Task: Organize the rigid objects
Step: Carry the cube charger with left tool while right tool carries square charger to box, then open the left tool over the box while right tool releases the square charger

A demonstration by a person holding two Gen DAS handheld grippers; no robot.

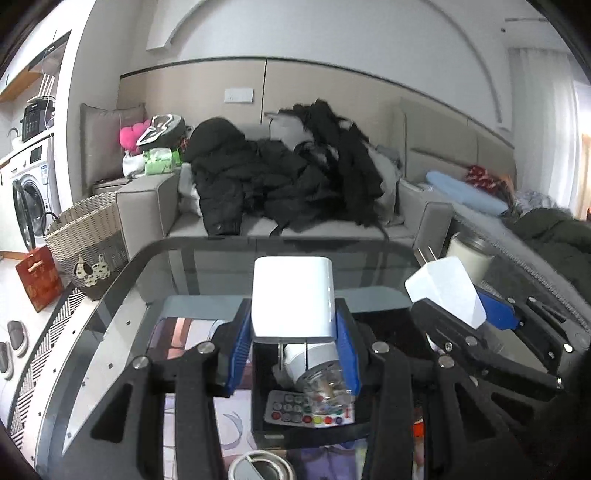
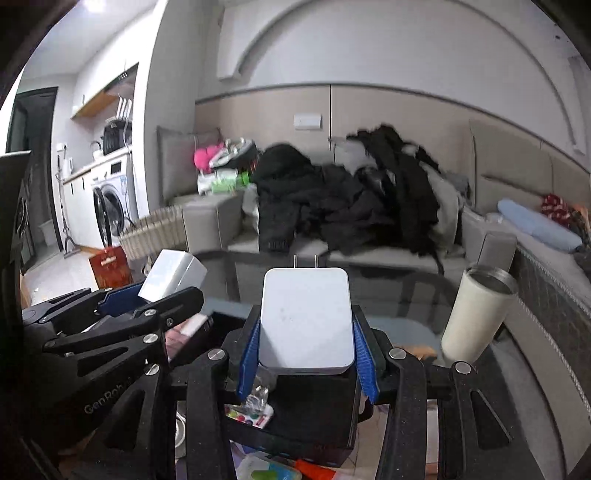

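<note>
We've both grippers clamped on chargers: left gripper (image 1: 293, 332) holds white charger (image 1: 292, 297), prongs toward us; right gripper (image 2: 306, 363) holds flat adapter (image 2: 306, 319), prongs away. Black bin (image 1: 266, 373) directly below both, left nearer.

A: Your room is evenly lit, cool and fairly soft; in the right wrist view a ceiling light (image 2: 92, 4) burns out to white at the top left corner.

B: You get glare anywhere else?

A: Your white charger (image 1: 292, 297) in the left wrist view is nearly blown out on its face, and the glass table (image 1: 207, 266) mirrors the sofa faintly. At the far right edge of that view a warm strip glows.

B: And sharpness?

A: Your right wrist view is smeared: the basket (image 2: 155, 230) and the dark clothes pile (image 2: 343, 199) are streaked sideways. The left is crisper. Both views bend straight lines into arcs, with black vignette at your corners.
</note>
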